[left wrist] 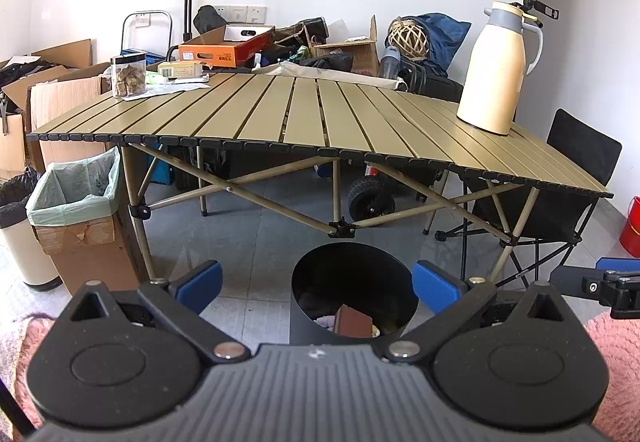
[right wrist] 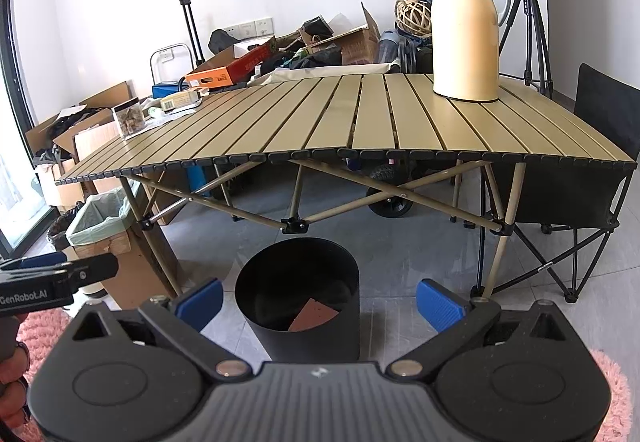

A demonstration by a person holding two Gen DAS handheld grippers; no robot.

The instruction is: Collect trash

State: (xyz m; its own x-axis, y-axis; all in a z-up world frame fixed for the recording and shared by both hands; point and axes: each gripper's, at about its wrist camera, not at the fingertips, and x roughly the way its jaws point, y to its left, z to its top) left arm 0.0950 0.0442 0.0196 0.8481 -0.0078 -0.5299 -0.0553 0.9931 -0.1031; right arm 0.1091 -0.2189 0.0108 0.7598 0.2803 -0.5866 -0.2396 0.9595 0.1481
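Observation:
A black round bin (left wrist: 352, 266) stands on the grey floor in front of the table, holding a red-brown box (left wrist: 354, 320) and some pale scraps. My left gripper (left wrist: 318, 288) hovers just short of it, open, nothing between its blue pads (left wrist: 200, 284). In the right wrist view the same bin (right wrist: 304, 342) with the red-brown box (right wrist: 314, 316) sits ahead of my right gripper (right wrist: 319, 304), which is also open and empty. Each gripper shows at the edge of the other's view: the right gripper (left wrist: 600, 282) and the left gripper (right wrist: 60, 274).
An olive slatted folding table (left wrist: 304, 114) carries a cream thermos jug (left wrist: 498, 70), a clear jar (left wrist: 128, 76) and a flat box with papers (left wrist: 180, 72). A bag-lined cardboard box (left wrist: 76, 194) and a white bin (left wrist: 16, 234) stand left. A black folding chair (right wrist: 600, 162), tripod (right wrist: 528, 22), and pink rug (right wrist: 40, 330) lie around.

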